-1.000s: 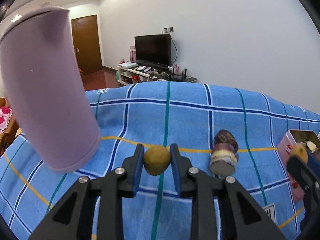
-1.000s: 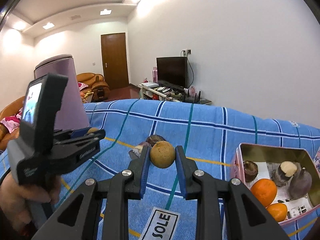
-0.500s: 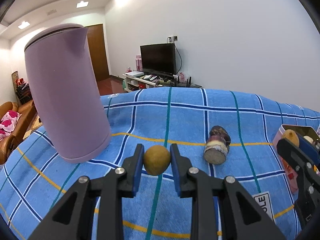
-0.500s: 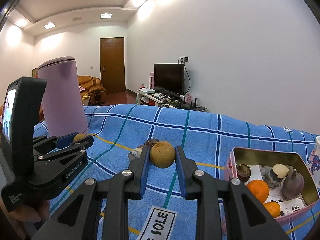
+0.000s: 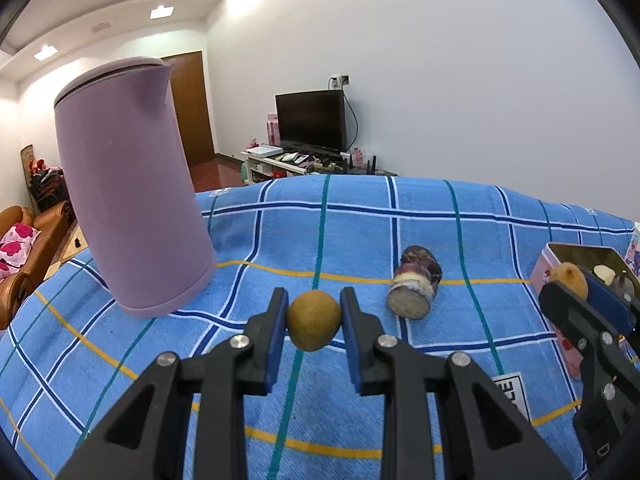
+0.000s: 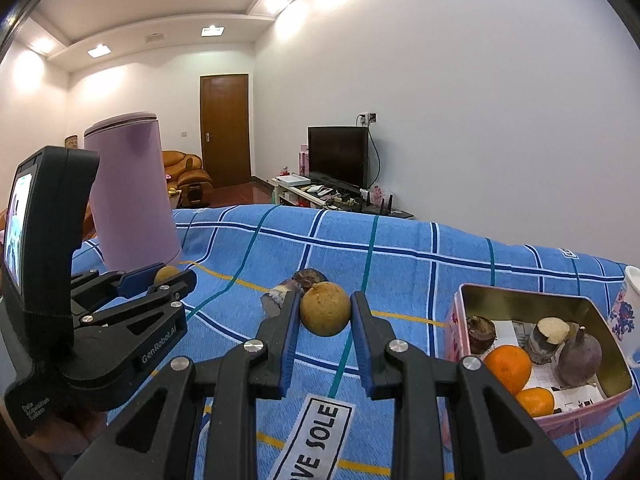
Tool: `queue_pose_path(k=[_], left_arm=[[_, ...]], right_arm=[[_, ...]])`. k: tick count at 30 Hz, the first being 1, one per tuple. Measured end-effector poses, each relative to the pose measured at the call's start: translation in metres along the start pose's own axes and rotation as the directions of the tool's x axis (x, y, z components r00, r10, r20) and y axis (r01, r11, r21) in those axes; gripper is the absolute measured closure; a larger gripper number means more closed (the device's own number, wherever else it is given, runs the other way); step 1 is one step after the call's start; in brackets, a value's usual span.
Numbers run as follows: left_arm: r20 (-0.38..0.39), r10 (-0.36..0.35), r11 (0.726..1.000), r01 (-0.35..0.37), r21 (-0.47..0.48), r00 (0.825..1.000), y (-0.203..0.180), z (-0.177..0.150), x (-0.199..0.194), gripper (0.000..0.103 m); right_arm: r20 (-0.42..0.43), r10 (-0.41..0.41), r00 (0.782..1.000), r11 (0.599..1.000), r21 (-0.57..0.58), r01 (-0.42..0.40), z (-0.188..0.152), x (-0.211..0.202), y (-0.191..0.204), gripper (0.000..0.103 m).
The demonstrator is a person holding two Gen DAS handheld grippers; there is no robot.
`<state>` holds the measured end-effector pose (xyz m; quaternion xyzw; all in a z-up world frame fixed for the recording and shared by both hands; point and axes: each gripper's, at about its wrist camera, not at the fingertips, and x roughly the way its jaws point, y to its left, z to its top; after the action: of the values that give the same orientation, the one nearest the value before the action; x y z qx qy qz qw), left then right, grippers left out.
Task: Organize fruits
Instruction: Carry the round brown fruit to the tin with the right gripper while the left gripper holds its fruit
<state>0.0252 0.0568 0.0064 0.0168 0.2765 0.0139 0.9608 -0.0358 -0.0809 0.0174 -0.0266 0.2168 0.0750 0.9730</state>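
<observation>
Whereas the purple kettle [image 5: 132, 196] had filled the upper left of the left wrist view a second earlier, tilted and cut off, it now stood whole in the left half, upright on the blue checked surface [image 5: 360, 232]. The left claw [image 5: 314, 322] stayed clamped on a small yellow-brown fruit [image 5: 314, 320] at lower centre. The right claw [image 6: 325, 312] stayed clamped on a larger brown fruit [image 6: 325, 309], the pink tin [image 6: 536, 300] lying at lower right of that view. Only the right wrist view showed the tin's contents: two oranges [image 6: 508, 368] and several dark pieces. The left wrist view showed the cut purple root [image 5: 414, 292] plainly at centre right; in the right view it sat mostly hidden behind the held fruit. In the left view the tin was largely blocked by the right claw.
</observation>
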Motion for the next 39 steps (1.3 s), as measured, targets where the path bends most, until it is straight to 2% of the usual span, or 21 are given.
queue_pose_path(k=[22, 39], left_arm=[[0.012, -0.021, 0.999, 0.021, 0.034, 1.0, -0.023, -0.01, -0.022, 0.075], [-0.011, -0.082, 0.995, 0.083, 0.051, 0.997, -0.051, -0.016, -0.035, 0.075]], right_arm=[[0.003, -0.018, 1.0, 1.0, -0.005, 0.018, -0.006, -0.014, -0.006, 0.076], [0.006, -0.052, 0.999, 0.999, -0.017, 0.052, -0.012, -0.03, -0.025, 0.076]])
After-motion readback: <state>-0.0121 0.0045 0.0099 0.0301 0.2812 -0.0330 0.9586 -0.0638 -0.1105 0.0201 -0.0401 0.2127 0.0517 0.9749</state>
